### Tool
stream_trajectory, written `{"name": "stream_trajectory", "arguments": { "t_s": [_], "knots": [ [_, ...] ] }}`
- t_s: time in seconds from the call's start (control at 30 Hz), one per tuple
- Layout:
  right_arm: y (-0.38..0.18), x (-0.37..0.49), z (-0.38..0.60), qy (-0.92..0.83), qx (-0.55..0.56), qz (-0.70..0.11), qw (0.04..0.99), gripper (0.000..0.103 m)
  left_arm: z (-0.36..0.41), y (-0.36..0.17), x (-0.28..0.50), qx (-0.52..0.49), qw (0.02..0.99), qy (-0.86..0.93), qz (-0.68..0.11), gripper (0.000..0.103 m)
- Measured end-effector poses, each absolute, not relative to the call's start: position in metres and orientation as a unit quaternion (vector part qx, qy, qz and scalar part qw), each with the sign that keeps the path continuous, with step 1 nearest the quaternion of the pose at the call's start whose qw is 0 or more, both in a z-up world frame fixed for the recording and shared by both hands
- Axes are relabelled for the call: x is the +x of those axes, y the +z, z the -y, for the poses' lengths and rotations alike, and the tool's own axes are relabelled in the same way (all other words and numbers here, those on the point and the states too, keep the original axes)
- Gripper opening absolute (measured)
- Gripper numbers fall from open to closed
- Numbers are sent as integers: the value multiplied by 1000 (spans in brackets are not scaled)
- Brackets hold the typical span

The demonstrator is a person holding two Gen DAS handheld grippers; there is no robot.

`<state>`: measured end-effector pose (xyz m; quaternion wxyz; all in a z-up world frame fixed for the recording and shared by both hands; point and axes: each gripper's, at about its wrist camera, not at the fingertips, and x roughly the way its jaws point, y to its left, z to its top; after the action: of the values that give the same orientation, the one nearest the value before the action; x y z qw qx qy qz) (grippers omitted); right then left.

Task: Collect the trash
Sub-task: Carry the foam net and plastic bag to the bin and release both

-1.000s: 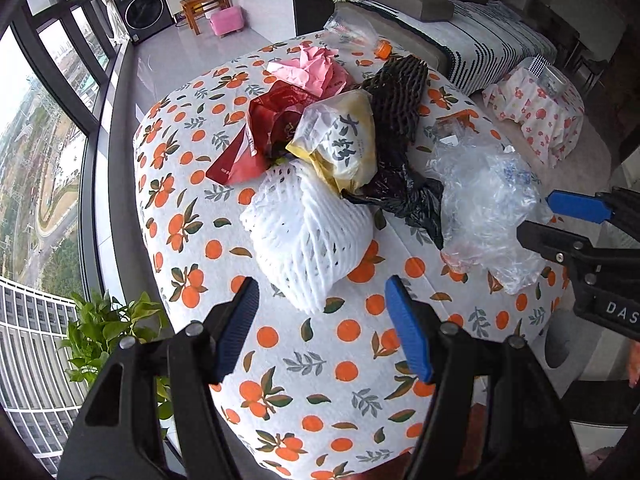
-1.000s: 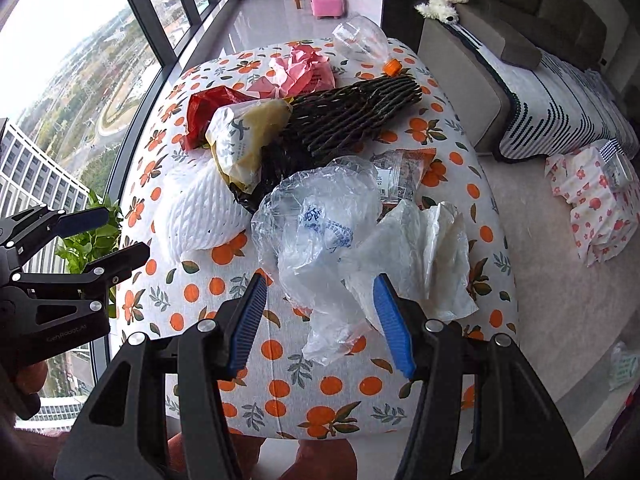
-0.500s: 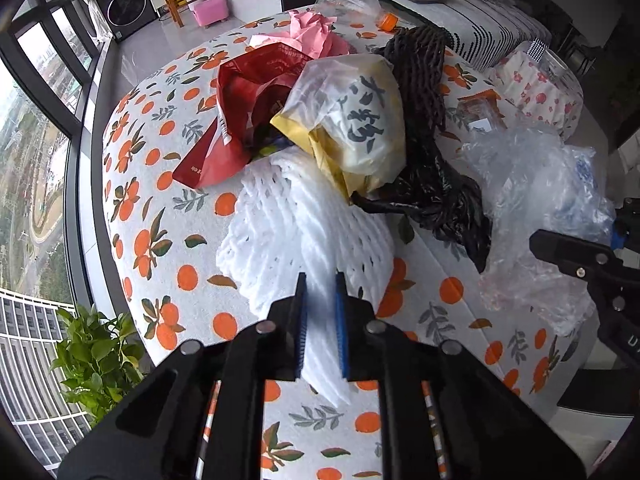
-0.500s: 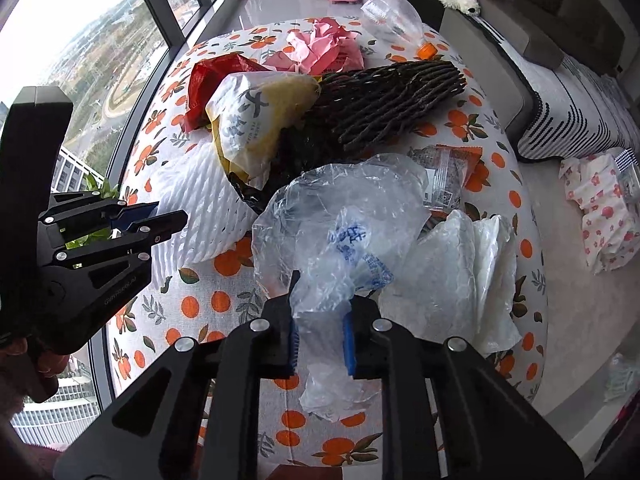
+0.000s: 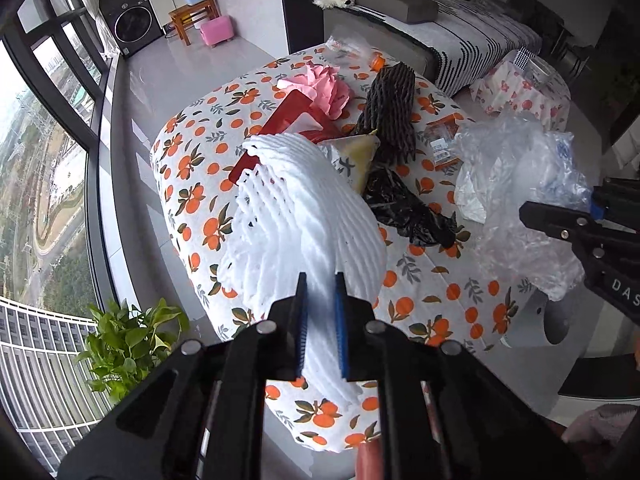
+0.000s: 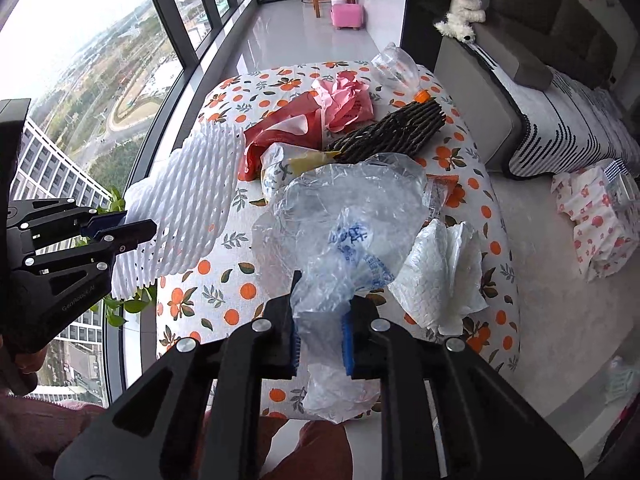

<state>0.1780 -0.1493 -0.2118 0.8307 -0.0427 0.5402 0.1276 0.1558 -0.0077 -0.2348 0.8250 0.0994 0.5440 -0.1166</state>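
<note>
Now both tongs loaded | left gripper (image 5: 320, 326) clamped on white foam fruit net (image 5: 304, 216), hanging off the table's left near edge | right gripper (image 6: 320, 334) pinching clear plastic bag (image 6: 340, 216), lifted above orange-print tablecloth (image 6: 224, 280) | remaining trash lies farther: white paper (image 6: 444, 268) nearest right gripper, black foam net (image 6: 392, 128) long axis slanting far-right.

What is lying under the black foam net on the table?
The black foam net rests partly on the yellow-and-white bag and a black plastic bag. What lies beneath its middle, beyond the orange-print tablecloth, is covered.
</note>
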Motion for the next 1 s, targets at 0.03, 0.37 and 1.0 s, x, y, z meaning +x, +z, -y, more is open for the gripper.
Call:
{"name": "stream_trajectory", "arguments": {
  "t_s": [0.03, 0.37, 1.0],
  "knots": [
    [-207, 174, 152, 124, -38, -538, 833, 14, 11, -228, 152, 106, 827, -123, -539, 12],
    [-183, 117, 229, 22, 31, -515, 857, 14, 100, -195, 134, 175, 819, -235, -493, 12],
    [-202, -144, 558, -253, 193, -485, 814, 14, 466, -222, -63, 300, 718, -452, -436, 12]
  ]
}}
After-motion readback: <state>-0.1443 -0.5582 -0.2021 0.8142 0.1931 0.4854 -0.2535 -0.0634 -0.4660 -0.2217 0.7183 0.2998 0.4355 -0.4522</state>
